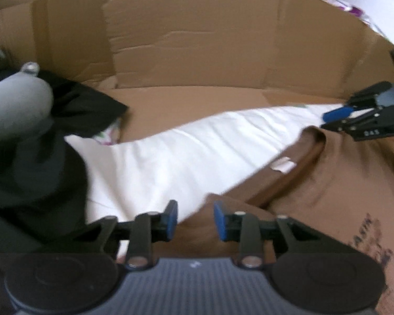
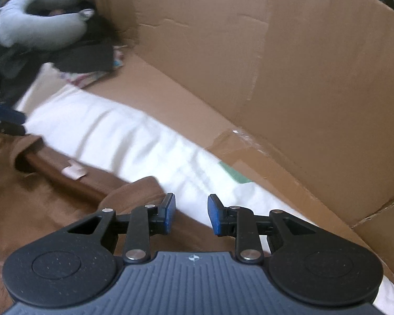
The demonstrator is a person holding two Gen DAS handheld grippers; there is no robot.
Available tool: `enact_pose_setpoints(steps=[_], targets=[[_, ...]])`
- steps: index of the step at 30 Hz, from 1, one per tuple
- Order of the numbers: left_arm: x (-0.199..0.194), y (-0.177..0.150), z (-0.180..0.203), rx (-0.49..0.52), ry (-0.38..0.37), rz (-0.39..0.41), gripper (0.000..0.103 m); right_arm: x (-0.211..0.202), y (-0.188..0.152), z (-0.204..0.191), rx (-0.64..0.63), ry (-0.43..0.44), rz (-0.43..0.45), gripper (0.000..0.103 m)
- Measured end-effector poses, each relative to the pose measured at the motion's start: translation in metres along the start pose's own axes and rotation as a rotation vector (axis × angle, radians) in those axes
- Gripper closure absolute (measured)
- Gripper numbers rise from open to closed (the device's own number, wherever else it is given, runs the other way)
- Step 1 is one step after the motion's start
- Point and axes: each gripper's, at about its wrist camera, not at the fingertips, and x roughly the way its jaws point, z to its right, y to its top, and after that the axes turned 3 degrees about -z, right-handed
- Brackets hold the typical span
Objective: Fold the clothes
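A brown T-shirt (image 1: pixel 328 183) lies spread on a white sheet (image 1: pixel 183 152), its collar up, with a small white label (image 1: pixel 282 165) inside the neck. My left gripper (image 1: pixel 195 219) hovers over the shirt's left shoulder edge; its blue pads stand apart and press on nothing. In the right wrist view the brown T-shirt (image 2: pixel 52 197) fills the lower left. My right gripper (image 2: pixel 191 214) is open above its other shoulder, where the cloth meets the white sheet (image 2: pixel 118 136). Each gripper shows in the other's view: the right gripper (image 1: pixel 328 120) at the right edge, the left gripper (image 2: pixel 8 115), blurred, at the left edge.
Cardboard walls (image 1: pixel 197 39) (image 2: pixel 302 65) stand behind the sheet, with more cardboard lying flat along its far edge. A grey neck pillow (image 1: pixel 15 105) (image 2: pixel 26 26) rests on a pile of dark clothes (image 1: pixel 39 178) (image 2: pixel 86 55) at the left.
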Motion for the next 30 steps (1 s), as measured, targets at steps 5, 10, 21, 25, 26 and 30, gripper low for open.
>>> enact_pose_setpoints(steps=[5,10,21,25,26,30], targets=[[0.005,-0.009,0.009,0.04,-0.011,-0.02,0.066,-0.001,-0.01,-0.006,-0.065,0.039,-0.034,0.069],[-0.007,-0.005,0.003,0.002,-0.017,0.032,0.066,-0.007,-0.009,-0.008,-0.104,0.036,-0.027,0.069],[0.015,0.003,-0.006,0.003,0.02,-0.013,0.069,0.005,0.006,0.009,-0.081,-0.032,-0.025,0.069],[0.017,-0.003,0.001,0.033,-0.015,-0.02,0.066,0.002,-0.003,-0.002,-0.111,0.017,-0.012,0.069],[0.019,-0.004,0.002,0.039,-0.013,-0.027,0.065,0.002,-0.005,-0.006,-0.13,0.022,-0.014,0.069],[0.023,-0.007,0.004,0.053,-0.005,-0.042,0.063,0.006,-0.009,-0.011,-0.171,0.029,-0.039,0.068]])
